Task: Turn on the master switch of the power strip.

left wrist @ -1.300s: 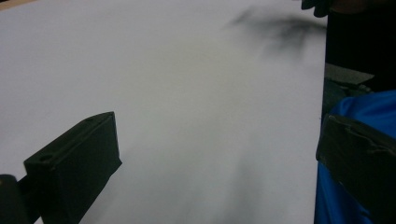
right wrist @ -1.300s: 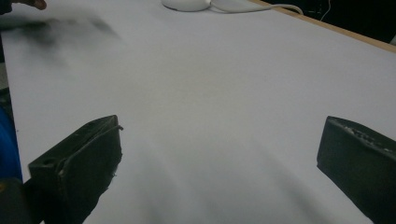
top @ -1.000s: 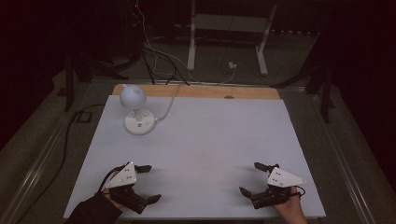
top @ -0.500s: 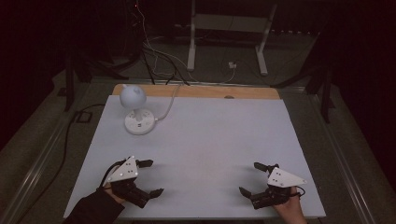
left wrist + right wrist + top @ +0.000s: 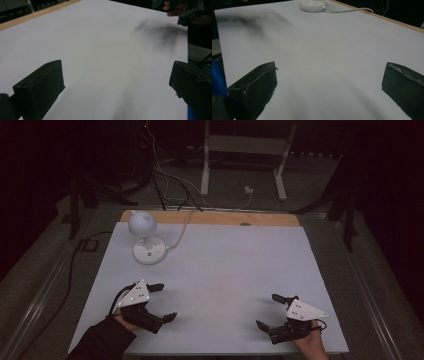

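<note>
White round-based desk lamp [image 5: 145, 240] with a globe-shaped head stands upright at the far left of the pale grey worktop [image 5: 230, 270], near the bare wooden strip [image 5: 215, 218] along the far edge; its white cable [image 5: 181, 231] trails off the back toward the dark floor; in the right gripper view the lamp's round base [image 5: 313, 5] sits at the top of the frame with the cable [image 5: 352, 10] running off to the right; the left gripper [image 5: 161, 301], black with a grey three-cornered plate on top, sits at the near left of the worktop, well apart from the lamp, its fingers [image 5: 41, 86] spread wide with nothing between them; the right gripper [image 5: 270, 311], of the same build, sits at the near right, its fingers [image 5: 254, 85] likewise wide apart and holding nothing; both hang just over bare worktop; a dark sleeve [image 5: 102, 342] covers the person's left forearm at the bottom edge.
</note>
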A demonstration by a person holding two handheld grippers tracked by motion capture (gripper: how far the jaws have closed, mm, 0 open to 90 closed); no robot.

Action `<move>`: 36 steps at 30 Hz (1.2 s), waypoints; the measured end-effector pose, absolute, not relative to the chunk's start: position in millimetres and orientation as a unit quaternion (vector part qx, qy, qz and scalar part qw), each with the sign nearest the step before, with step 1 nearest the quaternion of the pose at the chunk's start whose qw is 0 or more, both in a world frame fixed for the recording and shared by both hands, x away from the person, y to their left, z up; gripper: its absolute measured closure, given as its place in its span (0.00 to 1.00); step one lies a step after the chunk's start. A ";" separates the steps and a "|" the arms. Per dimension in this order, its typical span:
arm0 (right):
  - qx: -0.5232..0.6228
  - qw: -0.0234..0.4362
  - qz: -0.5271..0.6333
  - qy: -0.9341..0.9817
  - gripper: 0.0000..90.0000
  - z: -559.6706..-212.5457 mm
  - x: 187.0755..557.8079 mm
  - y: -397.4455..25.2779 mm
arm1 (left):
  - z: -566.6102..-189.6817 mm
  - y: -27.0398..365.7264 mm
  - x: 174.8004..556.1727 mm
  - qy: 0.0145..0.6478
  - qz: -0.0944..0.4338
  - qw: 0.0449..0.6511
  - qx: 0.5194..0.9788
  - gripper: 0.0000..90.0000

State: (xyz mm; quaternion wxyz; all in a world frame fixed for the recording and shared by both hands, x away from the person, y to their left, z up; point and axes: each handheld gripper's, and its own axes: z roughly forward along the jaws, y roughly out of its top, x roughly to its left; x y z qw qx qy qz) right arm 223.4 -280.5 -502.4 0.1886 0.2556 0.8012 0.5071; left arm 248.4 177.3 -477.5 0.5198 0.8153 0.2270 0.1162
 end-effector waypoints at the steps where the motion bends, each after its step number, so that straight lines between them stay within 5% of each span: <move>1: 0.256 0.188 0.507 0.801 0.00 -502.3 223.2 -280.4 | -477.1 176.9 249.7 0.229 0.118 0.520 0.815 0.00; 36: 0.258 0.187 0.511 0.798 0.00 -501.5 222.5 -280.8 | -456.9 176.1 292.6 0.291 0.197 0.504 0.789 0.01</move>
